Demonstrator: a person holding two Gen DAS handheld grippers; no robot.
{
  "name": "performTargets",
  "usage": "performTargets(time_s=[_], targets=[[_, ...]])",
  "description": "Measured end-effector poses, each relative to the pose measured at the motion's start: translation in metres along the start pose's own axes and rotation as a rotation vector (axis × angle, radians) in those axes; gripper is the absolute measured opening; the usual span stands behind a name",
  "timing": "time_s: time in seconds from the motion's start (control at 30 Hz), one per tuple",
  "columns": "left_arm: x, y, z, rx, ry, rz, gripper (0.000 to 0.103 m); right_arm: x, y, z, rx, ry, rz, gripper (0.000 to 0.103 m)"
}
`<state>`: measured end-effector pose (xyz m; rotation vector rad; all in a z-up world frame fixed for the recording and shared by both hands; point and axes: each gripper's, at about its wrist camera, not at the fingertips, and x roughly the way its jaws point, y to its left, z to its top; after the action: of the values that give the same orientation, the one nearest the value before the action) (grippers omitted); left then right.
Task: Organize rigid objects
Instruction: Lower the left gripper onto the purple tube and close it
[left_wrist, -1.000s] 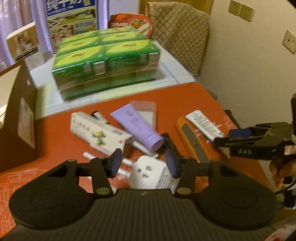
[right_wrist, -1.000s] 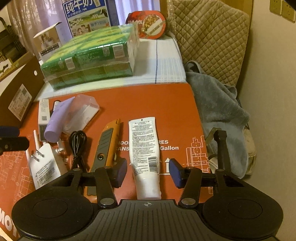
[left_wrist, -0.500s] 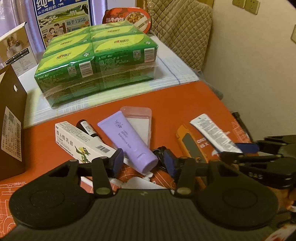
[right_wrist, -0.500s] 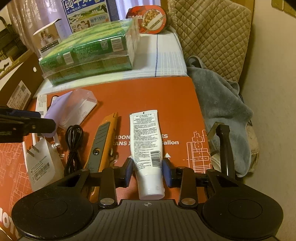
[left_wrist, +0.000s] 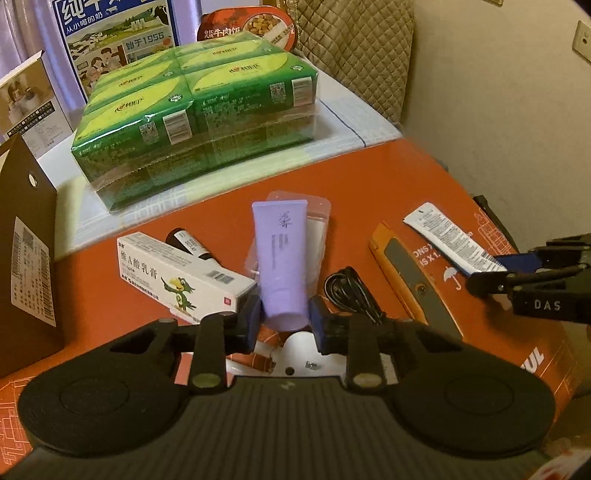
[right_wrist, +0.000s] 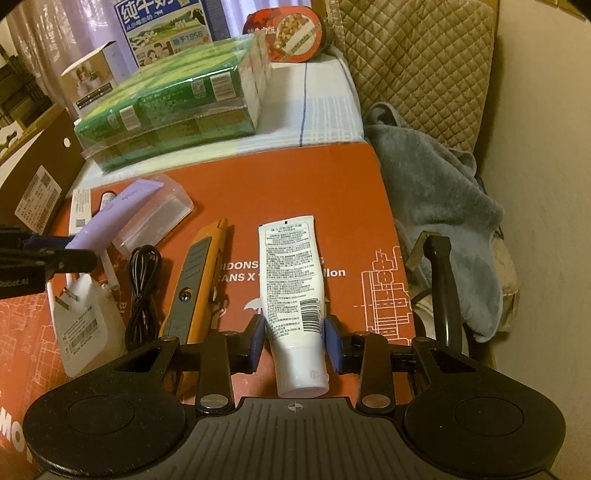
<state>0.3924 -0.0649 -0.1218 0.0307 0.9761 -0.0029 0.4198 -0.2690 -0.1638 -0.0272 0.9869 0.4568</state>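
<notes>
My left gripper (left_wrist: 283, 325) is shut on the lower end of a purple tube (left_wrist: 282, 254), which points away over the orange surface (left_wrist: 369, 177). My right gripper (right_wrist: 295, 341) is shut on a white tube (right_wrist: 291, 280) near its cap end. The white tube also shows in the left wrist view (left_wrist: 448, 238), held by the right gripper (left_wrist: 495, 267). The purple tube shows in the right wrist view (right_wrist: 110, 218), held by the left gripper (right_wrist: 74, 251).
An orange utility knife (right_wrist: 199, 280), a black cable (right_wrist: 142, 284), a white charger (right_wrist: 81, 328), a clear case (right_wrist: 159, 218) and a white carton (left_wrist: 181, 275) lie on the orange surface. A green shrink-wrapped pack (left_wrist: 195, 107) stands behind. A grey towel (right_wrist: 443, 206) lies right.
Both grippers moved forward and closed: the left onto the purple tube, the right onto the white tube. The purple tube has turned to point straight away.
</notes>
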Motion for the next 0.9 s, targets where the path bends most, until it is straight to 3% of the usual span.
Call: performTargets(time_s=[0.33,0.9], targets=[[0.018,-0.007,0.021,0.065,0.008,0.021,0.03,0.007,-0.001,0.009,-0.003,-0.004,0.0,0.033],[0.024,-0.005,0.022,0.068,0.015,0.036,0.028,0.013,0.006,0.014,-0.03,-0.023,-0.037,0.031]])
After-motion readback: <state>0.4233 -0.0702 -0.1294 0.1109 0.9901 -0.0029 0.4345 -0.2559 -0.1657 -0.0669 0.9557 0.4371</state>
